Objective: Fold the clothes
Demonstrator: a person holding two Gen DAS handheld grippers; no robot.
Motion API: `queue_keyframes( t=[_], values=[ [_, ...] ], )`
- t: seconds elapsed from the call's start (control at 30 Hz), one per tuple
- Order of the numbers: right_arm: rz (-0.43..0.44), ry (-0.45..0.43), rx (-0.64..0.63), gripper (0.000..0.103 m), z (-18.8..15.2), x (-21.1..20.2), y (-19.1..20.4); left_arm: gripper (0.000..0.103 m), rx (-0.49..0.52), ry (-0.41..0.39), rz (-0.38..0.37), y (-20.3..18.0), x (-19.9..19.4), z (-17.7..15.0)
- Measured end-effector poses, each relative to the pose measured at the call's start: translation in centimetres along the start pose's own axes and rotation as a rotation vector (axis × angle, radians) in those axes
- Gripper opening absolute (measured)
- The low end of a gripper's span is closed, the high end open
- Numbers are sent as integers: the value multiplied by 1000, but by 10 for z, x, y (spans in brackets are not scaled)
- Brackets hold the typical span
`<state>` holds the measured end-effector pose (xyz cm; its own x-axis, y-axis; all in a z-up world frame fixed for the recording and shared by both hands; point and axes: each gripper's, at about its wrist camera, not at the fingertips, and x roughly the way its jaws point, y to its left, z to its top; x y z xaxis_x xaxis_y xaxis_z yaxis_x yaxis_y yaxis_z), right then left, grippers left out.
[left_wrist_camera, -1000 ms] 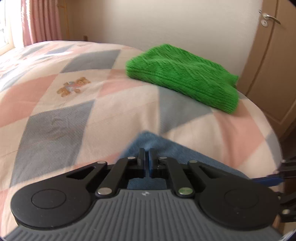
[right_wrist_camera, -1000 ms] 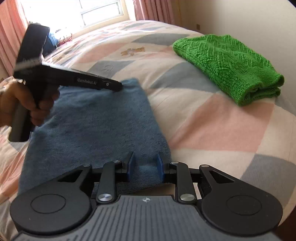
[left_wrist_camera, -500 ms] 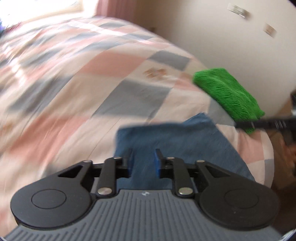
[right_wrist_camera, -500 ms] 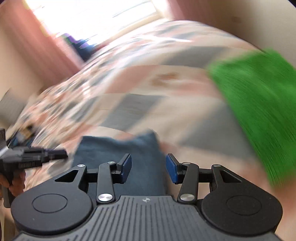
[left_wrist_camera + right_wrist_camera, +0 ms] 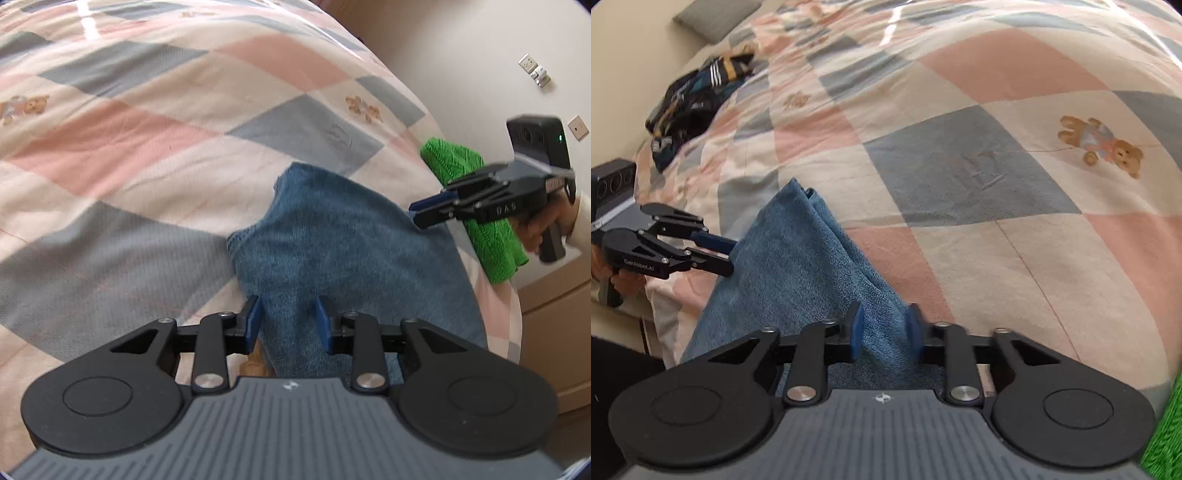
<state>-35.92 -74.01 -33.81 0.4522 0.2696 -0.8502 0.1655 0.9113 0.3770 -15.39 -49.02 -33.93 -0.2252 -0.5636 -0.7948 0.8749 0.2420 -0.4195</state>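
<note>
Your left claw (image 5: 288,321) and right claw (image 5: 884,328) both hang open over the blue towel (image 5: 343,251), which lies folded on the bed (image 5: 129,147) beside the green sweater (image 5: 491,236)

The setting was a home bedroom. A bed carried a quilted patchwork cover (image 5: 960,110) of pink, grey-blue and cream diamonds, printed with small teddy bears (image 5: 1102,146). Dark crumpled clothes (image 5: 690,107) lay heaped near its far edge. A plain cream wall with white socket plates (image 5: 532,68) stood alongside.
</note>
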Motion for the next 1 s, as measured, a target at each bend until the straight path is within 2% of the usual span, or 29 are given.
queue_keyframes(
  t=[0.07,0.17,0.27,0.37,0.4,0.43,0.47,0.5,0.57,0.63,0.67,0.77,0.83,0.93,1.0],
  values=[
    [-43,2,-47,4,4,0,7,27,10,2,-10,1,3,1],
    [-116,-9,-46,0,3,4,12,31,43,-1,-8,1,5,2],
    [-244,-30,14,0,-12,16,10,35,105,-11,9,-5,8,3],
    [-428,-62,132,0,-30,34,5,35,180,-24,37,-14,9,7],
    [-443,-115,205,0,-35,29,1,35,207,-29,48,-17,8,8],
    [-443,-181,290,0,-40,20,-2,30,236,-39,59,-21,6,10],
    [-481,-229,368,0,-44,11,-5,25,267,-62,66,-25,1,12],
    [-510,-265,412,0,-47,0,-2,25,292,-84,60,-27,-4,14],
    [-546,-335,474,2,-53,-22,7,23,331,-103,39,-33,-9,23],
    [-529,-409,464,4,-55,-39,31,21,345,-105,5,-35,-3,31],
    [-505,-422,450,10,-55,-40,43,18,346,-100,-5,-35,3,35],
    [-463,-368,390,7,-55,-19,62,17,357,-90,-27,-35,30,45],
    [-498,-344,368,3,-59,-1,59,16,368,-88,-34,-32,50,49],
    [-542,-387,425,1,-65,11,35,16,392,-80,-31,-26,74,54],
    [-606,-371,492,8,-67,15,22,10,416,-81,-13,-25,83,58]
  ],
)
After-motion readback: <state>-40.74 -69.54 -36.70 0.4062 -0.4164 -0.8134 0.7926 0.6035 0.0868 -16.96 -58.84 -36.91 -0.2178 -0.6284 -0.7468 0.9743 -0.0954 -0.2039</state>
